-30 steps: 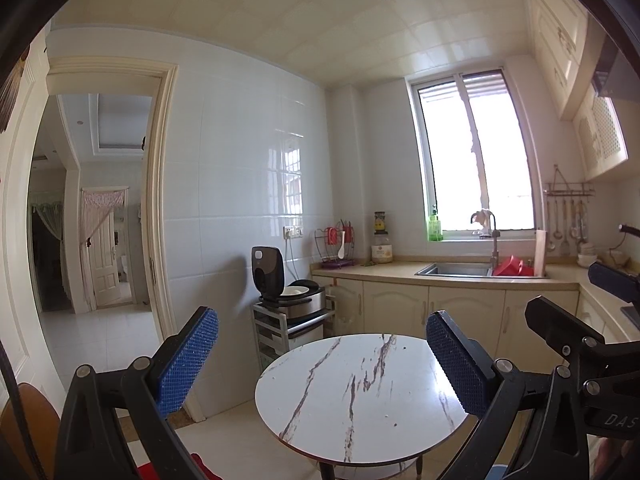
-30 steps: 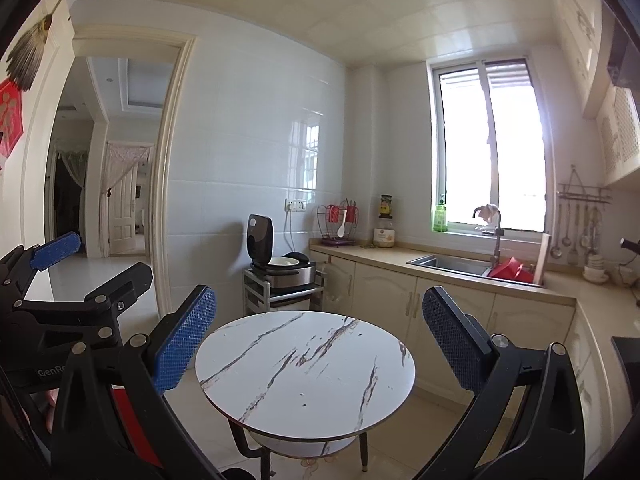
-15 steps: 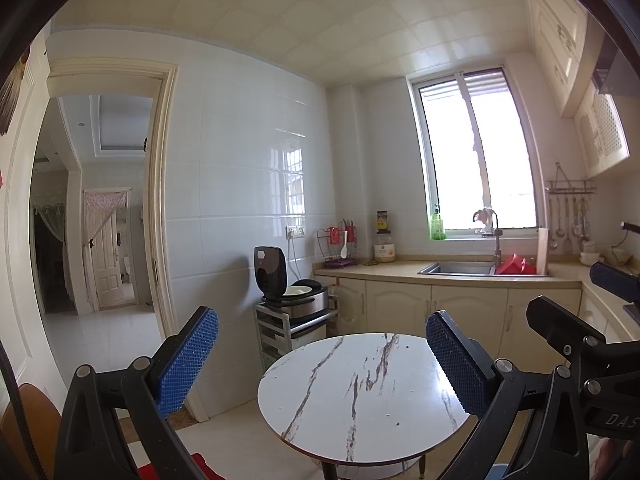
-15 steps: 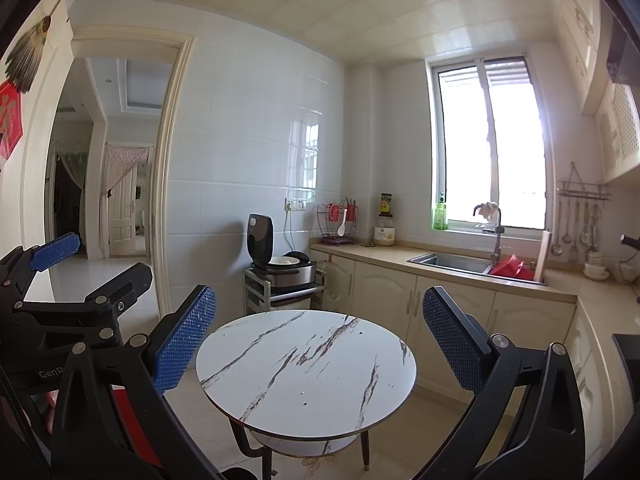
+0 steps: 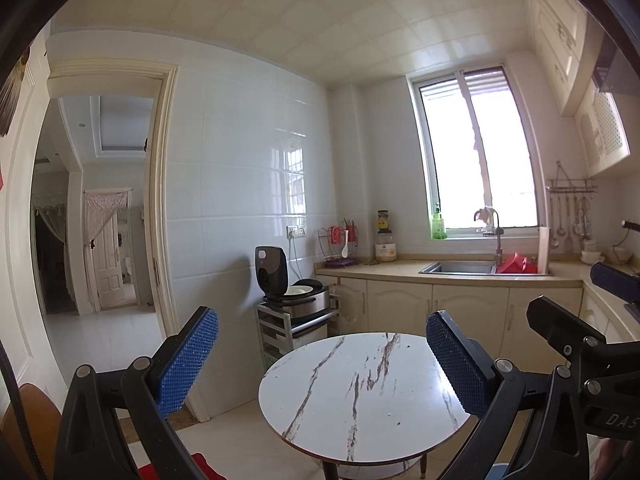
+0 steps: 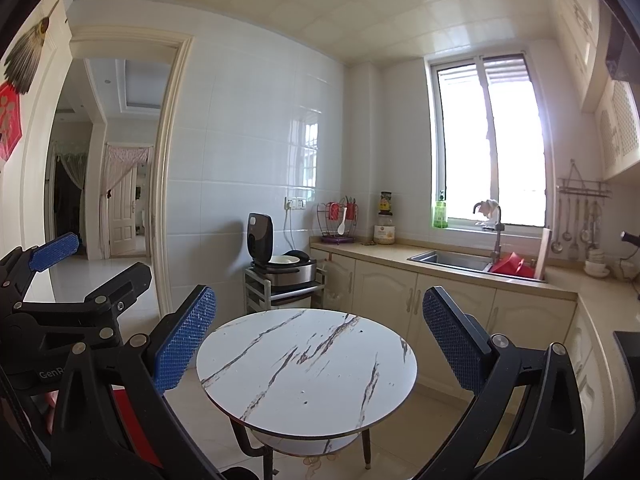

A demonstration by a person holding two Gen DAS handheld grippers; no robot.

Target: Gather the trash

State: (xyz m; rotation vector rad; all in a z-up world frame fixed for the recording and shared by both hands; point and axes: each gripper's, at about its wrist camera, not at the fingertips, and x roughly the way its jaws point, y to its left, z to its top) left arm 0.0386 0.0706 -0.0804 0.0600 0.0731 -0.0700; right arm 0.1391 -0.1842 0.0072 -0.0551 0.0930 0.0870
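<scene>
A: What is standing around the claws?

B: A round marble-patterned worktop (image 5: 360, 396) is sitting just ahead, between the blue pads of the left claw (image 5: 320, 364). Behind it a rice cooker (image 5: 290, 288) is resting, lid up, on a small metal rack (image 5: 288, 328) against the tiled wall. A counter (image 5: 400, 269) is running along under the window, carrying a sink (image 5: 460, 268), a red basin (image 5: 516, 264), a green bottle (image 5: 439, 224) and a utensil holder (image 5: 340, 242).

A: And the claws themselves?

B: Both are gaping wide, gripping nothing. The right claw (image 6: 320, 340) is framing the same worktop (image 6: 308, 364); the left claw (image 6: 68, 292) is showing at its left edge.

A: Where is the trash lying?

B: Only a few tiny dark specks (image 6: 305, 402) are showing on the worktop, in front of and below the claws. They are too small to tell what they are, or which way they are pointing.
</scene>
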